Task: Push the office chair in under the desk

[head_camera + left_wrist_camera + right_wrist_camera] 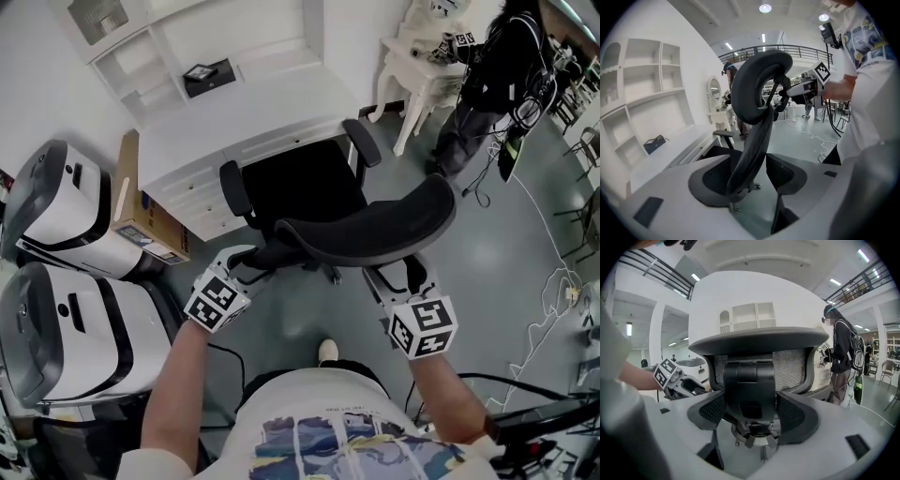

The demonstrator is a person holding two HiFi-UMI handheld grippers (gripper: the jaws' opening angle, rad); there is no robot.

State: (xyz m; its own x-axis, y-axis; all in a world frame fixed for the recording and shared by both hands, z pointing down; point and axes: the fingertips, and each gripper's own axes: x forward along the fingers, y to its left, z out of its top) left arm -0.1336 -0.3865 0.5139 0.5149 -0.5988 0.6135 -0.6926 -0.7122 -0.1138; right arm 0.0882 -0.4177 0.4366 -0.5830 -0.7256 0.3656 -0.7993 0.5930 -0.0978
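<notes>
The black office chair [300,187] stands with its seat tucked partly beneath the white desk [253,112], its mesh back [375,230] toward me. My left gripper [251,261] is at the back's left side. In the left gripper view it [752,176] is open wide, the back's edge [752,140] running between the jaws with a gap on the right. My right gripper [394,277] is low behind the back. In the right gripper view its [753,413] pads sit against both sides of the black back support [752,385].
Two white machines [56,206] [66,328] and a cardboard box [141,211] crowd the desk's left. A small white table [422,70] and a standing person [487,75] are at the back right. Cables [553,281] trail on the grey floor to the right.
</notes>
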